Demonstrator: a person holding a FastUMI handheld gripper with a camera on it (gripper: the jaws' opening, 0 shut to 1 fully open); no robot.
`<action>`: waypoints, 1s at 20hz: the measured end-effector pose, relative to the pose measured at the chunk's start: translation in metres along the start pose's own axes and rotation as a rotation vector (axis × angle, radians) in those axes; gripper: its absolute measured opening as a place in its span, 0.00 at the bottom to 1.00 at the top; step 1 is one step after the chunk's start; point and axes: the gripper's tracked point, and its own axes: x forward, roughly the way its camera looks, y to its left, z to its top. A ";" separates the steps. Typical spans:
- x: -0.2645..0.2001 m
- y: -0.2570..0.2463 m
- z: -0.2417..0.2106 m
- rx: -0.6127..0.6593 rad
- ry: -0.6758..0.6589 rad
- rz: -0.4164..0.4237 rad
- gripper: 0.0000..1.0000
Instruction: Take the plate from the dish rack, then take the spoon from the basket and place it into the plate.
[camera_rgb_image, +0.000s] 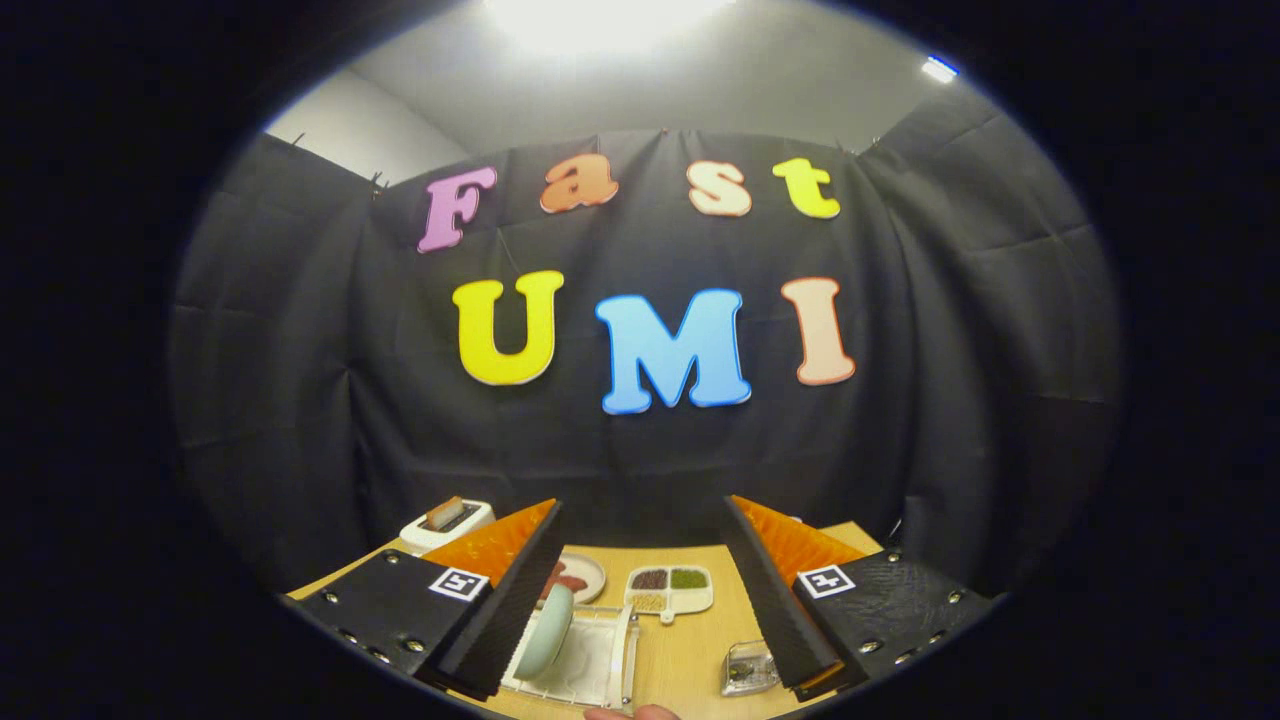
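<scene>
A pale green plate (545, 632) stands on edge in a white dish rack (590, 662) on the wooden table, close beside my left finger (500, 600). My gripper (645, 590) hangs above the table with its fingers wide apart and nothing between them. The rack lies low between the fingers, toward the left one. No spoon or basket is clear to me from here.
Beyond the rack sit a round plate with food (580, 577) and a white divided tray (670, 590) with green and brown fillings. A white toaster (445, 522) stands at the back left. A small clear container (748, 668) rests by my right finger. A fingertip (630, 713) shows at the table's near edge.
</scene>
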 end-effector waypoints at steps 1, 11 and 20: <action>0.006 0.009 -0.001 0.010 0.019 0.021 0.97; 0.055 0.051 -0.075 0.078 0.465 0.056 0.97; 0.080 0.062 -0.140 0.132 0.760 -0.074 0.97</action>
